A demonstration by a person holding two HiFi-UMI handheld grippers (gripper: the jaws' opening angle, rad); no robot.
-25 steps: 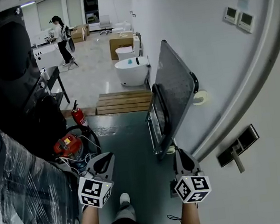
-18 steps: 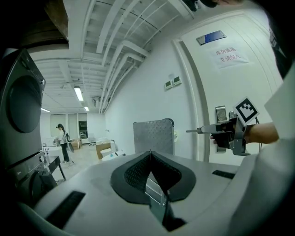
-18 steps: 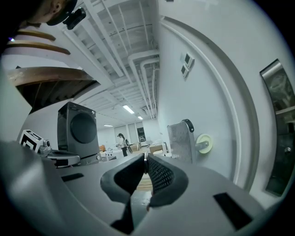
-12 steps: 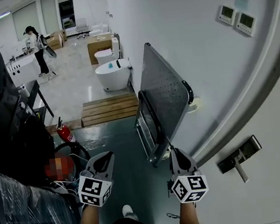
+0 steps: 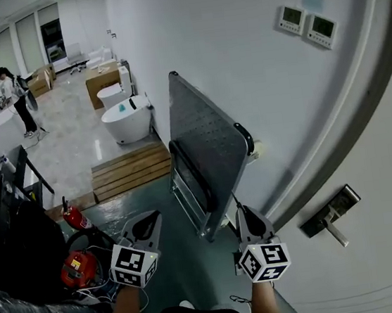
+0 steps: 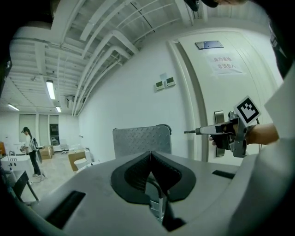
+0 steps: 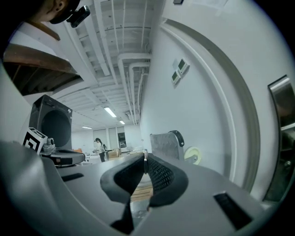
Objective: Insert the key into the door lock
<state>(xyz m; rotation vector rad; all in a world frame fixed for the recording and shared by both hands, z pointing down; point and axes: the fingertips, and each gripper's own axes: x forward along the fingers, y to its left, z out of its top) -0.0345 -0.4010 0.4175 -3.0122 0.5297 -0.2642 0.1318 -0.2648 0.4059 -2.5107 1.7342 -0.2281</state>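
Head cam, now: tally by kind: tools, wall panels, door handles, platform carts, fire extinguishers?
Tools: 2, left tool and right tool
Wall panels: 2
Door handle: 1
Platform cart: 1
Fire extinguisher: 1
Total: 7

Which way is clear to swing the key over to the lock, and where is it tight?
Free: the bare wall and door between cart and lock, right of the right gripper; also the floor between both grippers. Tight: the cart's edge just ahead of the key, and the extinguisher left of the left gripper.
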